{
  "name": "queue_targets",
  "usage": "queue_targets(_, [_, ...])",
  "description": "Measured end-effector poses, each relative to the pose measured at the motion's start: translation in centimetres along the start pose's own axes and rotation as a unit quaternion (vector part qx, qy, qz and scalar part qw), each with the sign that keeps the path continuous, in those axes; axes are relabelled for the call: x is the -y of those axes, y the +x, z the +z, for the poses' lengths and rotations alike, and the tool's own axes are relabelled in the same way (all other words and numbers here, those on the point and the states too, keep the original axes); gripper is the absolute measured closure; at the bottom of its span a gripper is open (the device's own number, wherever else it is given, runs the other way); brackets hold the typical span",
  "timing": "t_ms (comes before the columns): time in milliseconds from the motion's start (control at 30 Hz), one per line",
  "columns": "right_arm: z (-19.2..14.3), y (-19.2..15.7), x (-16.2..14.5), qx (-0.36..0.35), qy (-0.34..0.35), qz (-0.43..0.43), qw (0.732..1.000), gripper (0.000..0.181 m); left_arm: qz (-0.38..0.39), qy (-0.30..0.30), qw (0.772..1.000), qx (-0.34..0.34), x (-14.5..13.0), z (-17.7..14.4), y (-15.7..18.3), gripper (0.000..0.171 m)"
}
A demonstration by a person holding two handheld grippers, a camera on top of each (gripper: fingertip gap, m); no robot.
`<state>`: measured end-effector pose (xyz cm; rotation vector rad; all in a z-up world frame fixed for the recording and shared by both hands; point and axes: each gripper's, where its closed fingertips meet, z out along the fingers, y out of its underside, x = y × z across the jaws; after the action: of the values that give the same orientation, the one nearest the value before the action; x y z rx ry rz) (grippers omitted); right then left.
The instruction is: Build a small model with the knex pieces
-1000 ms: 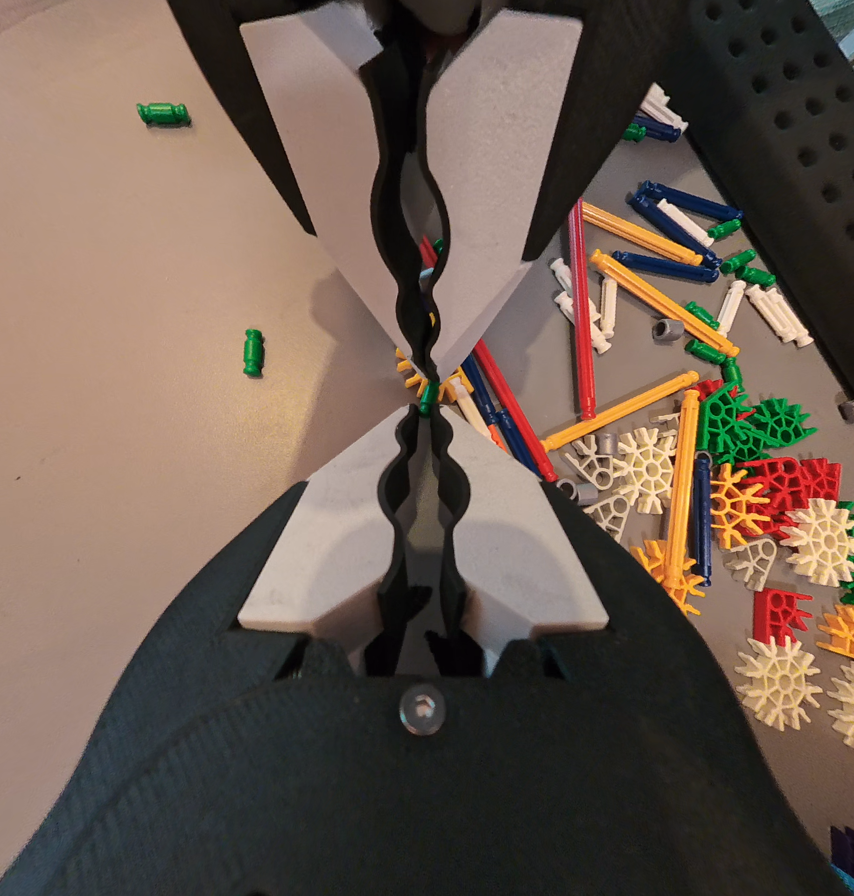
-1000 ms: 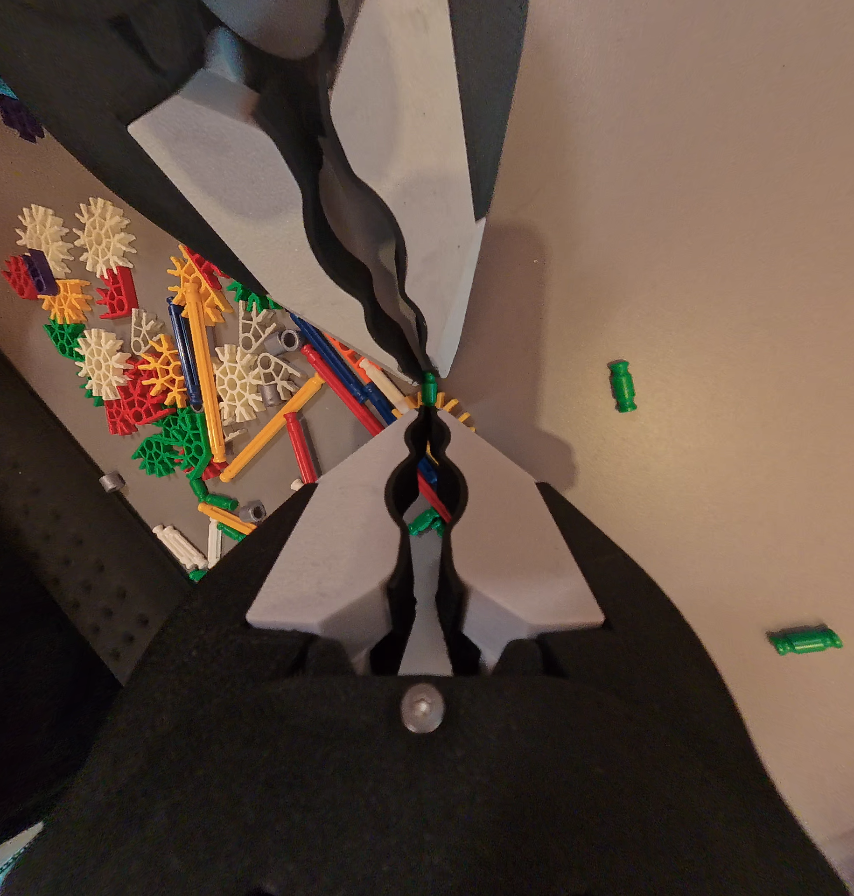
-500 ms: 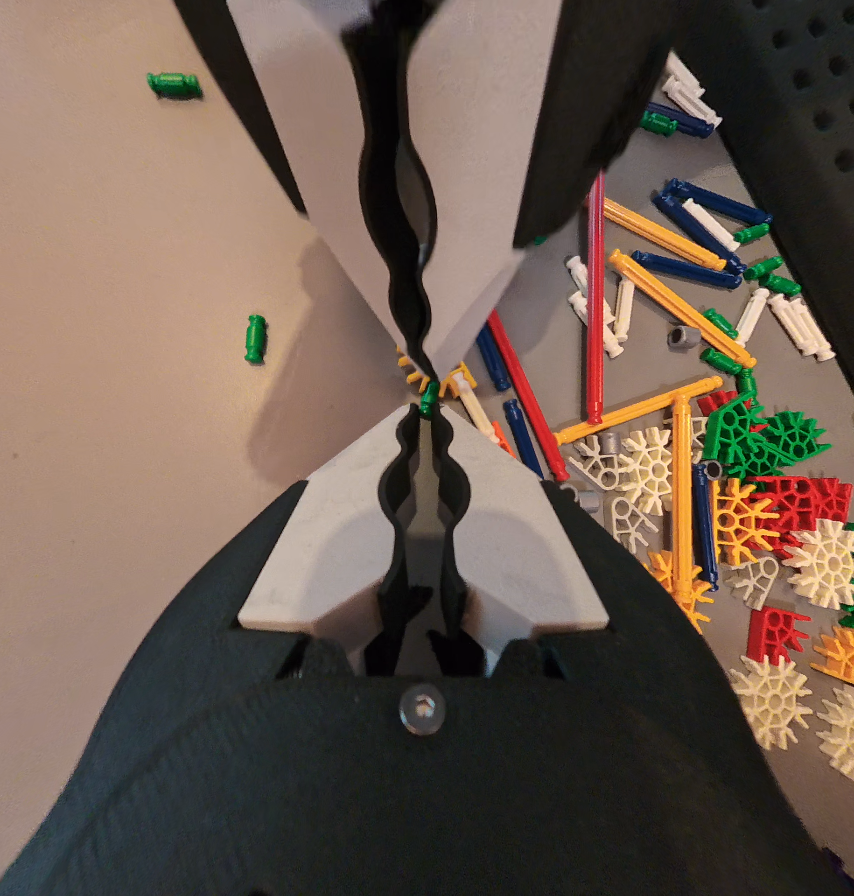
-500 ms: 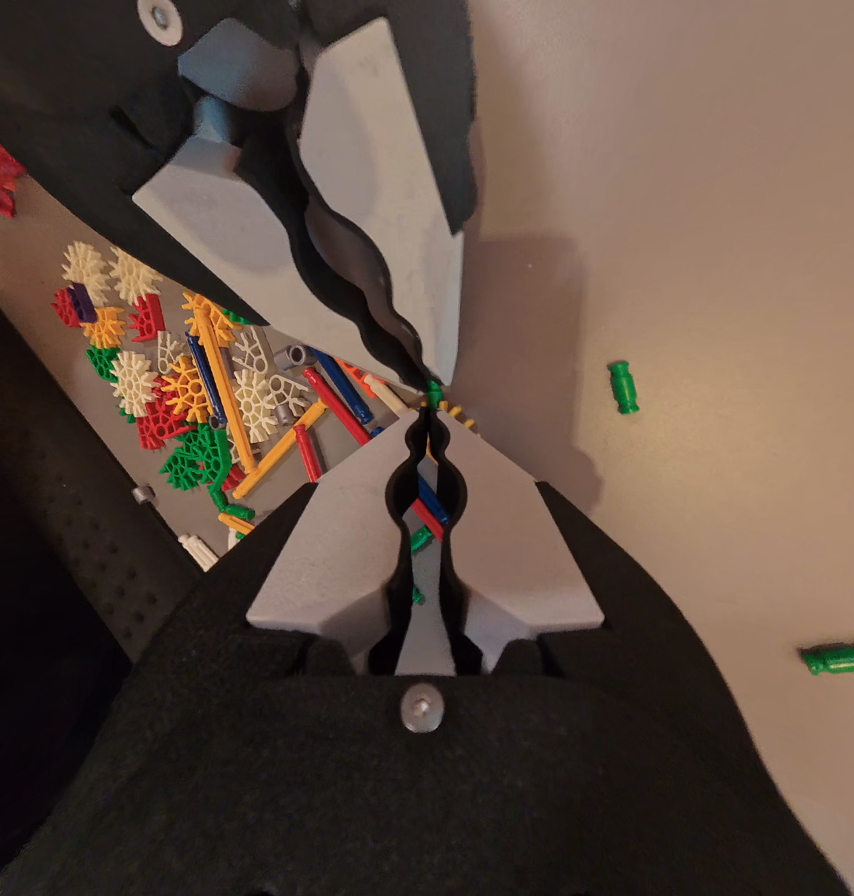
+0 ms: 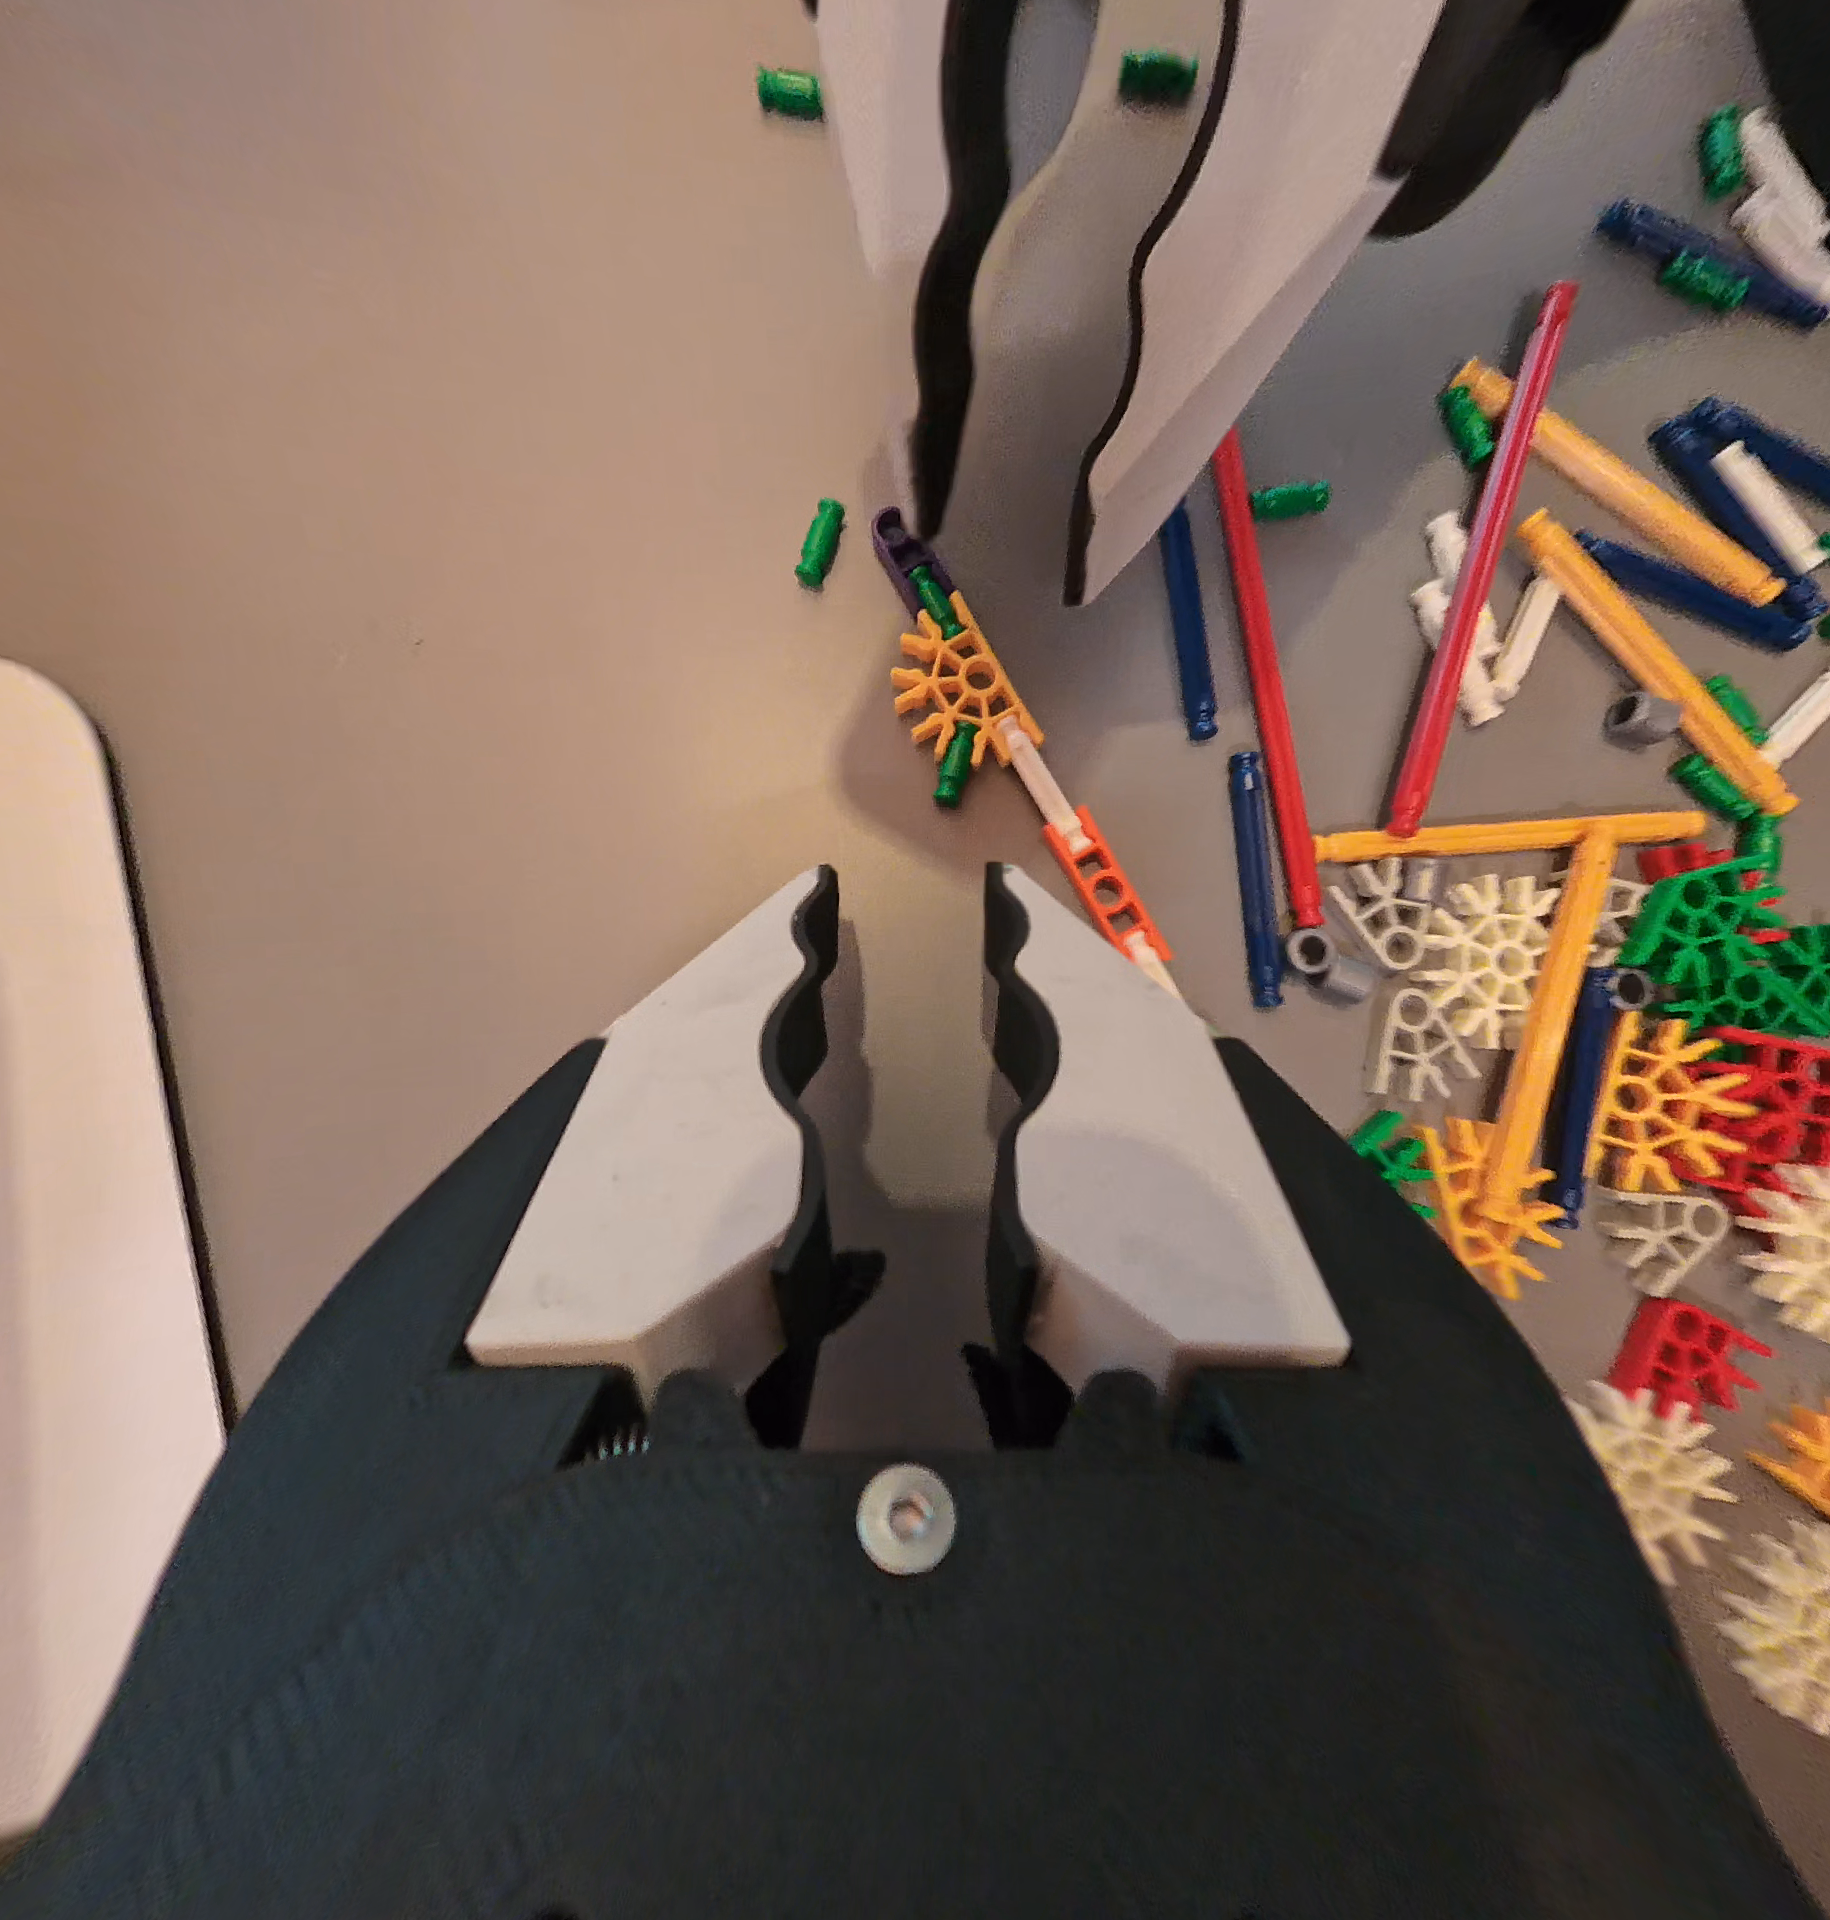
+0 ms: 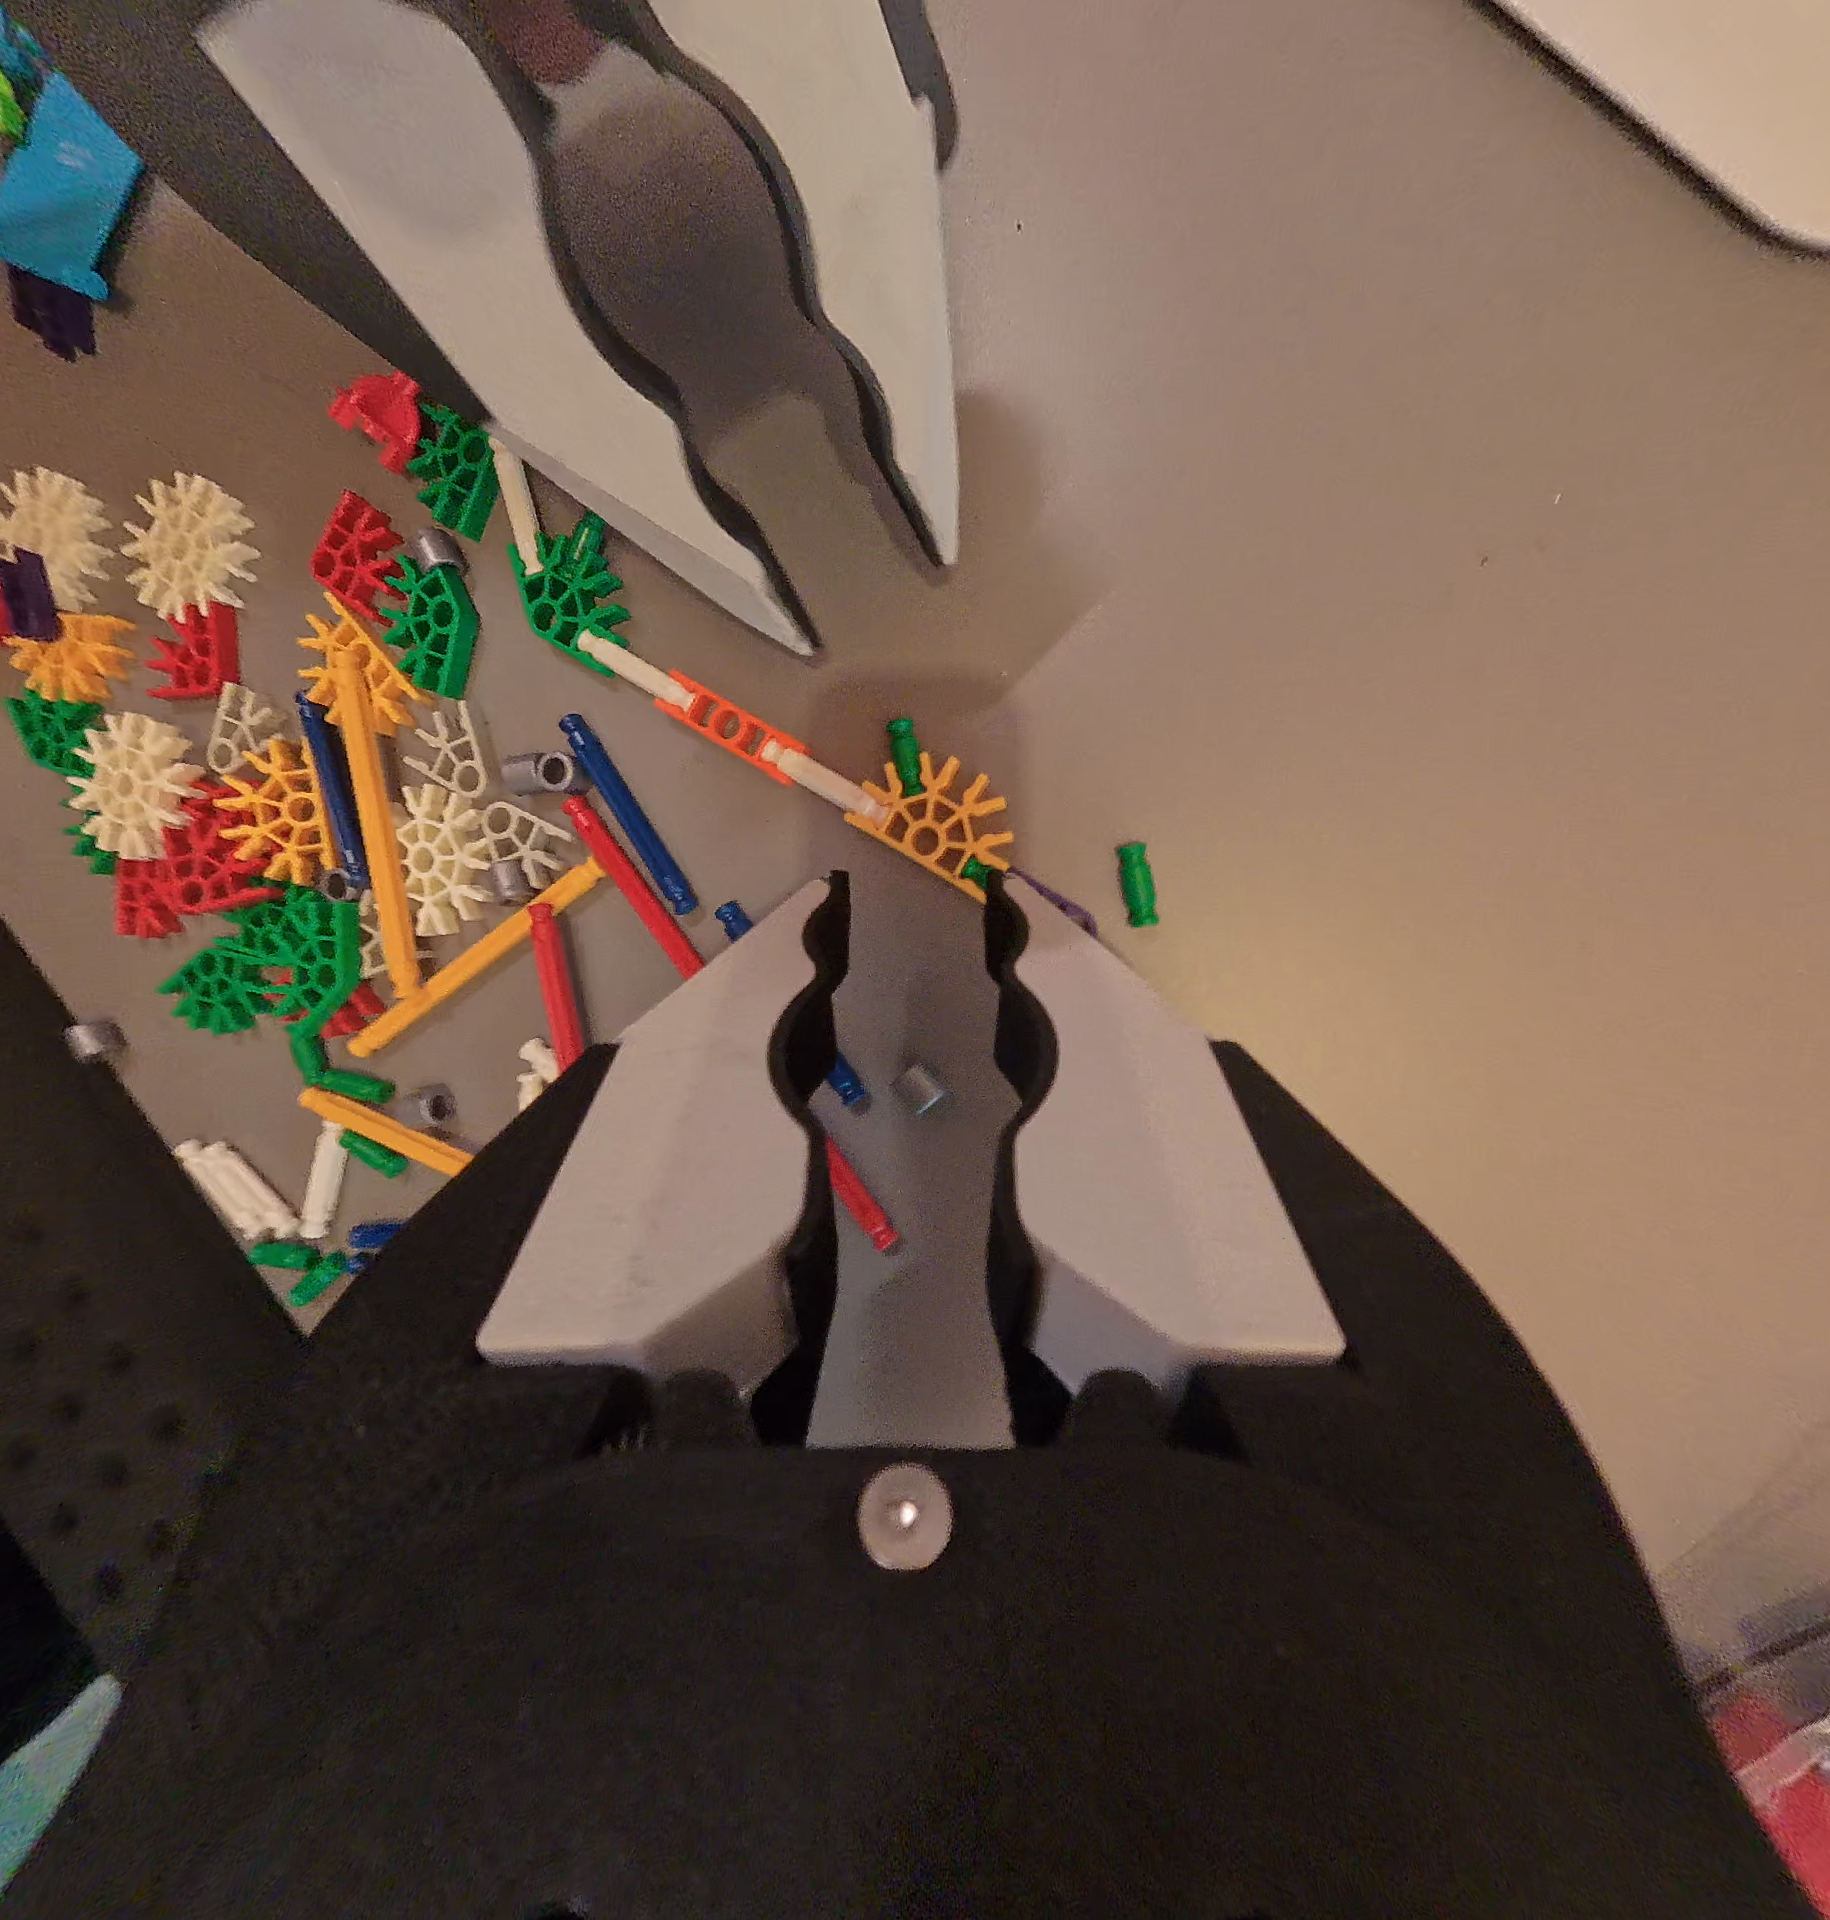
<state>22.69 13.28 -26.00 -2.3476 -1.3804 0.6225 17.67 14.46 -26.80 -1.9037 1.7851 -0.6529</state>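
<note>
A small assembly lies on the grey table: a yellow half-round connector (image 5: 958, 686) with a short green rod (image 5: 955, 769) stuck in it, a purple clip (image 5: 895, 545) at one end, and a white rod (image 5: 1036, 774) leading to an orange connector (image 5: 1103, 883). My left gripper (image 5: 911, 878) is open and empty, just short of the assembly. My right gripper (image 6: 916, 883) is open and empty, with one fingertip close to the purple clip (image 6: 1056, 899). The right wrist view also shows the yellow connector (image 6: 932, 816), the orange connector (image 6: 729, 727) and a green connector (image 6: 568, 597) at the far end.
A pile of coloured rods and connectors (image 5: 1565, 987) lies to the right of the assembly, also in the right wrist view (image 6: 319, 831). Loose green rods (image 5: 819, 540) (image 6: 1134, 883) lie nearby. A white object (image 5: 17, 1039) stands at the left and a black perforated block (image 6: 59, 1195) beside the pile. Some 6 cm of space lies between my two pairs of fingers.
Both grippers were shut tip to tip on the green rod and yellow connector. Both have now opened and drawn back, and the assembly lies on the table.
</note>
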Motion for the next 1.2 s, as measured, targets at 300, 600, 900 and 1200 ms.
queue_targets(300, [1.5, 0.4, 0.0, 0.007, -0.015, -0.078, 0.997, 0.151, -0.076, -0.012, 0.994, 0.084, -3.1, -4.6, 1.9, 0.145])
queue_targets(600, [2.4, -0.1, -0.7, 0.010, -0.032, -0.075, 0.997, 0.162, -0.179, -0.015, 0.971, 0.160, -8.5, -9.6, 2.2, 0.144])
queue_targets(900, [2.8, -0.6, 0.0, -0.002, -0.008, -0.044, 0.999, 0.150, -0.238, -0.027, 0.945, 0.224, -13.2, -14.0, 0.8, 0.143])
queue_targets(1200, [0.6, -0.3, -0.9, -0.004, 0.027, -0.023, 0.999, 0.144, -0.243, -0.057, 0.944, 0.218, -15.6, -13.5, -0.4, 0.138])
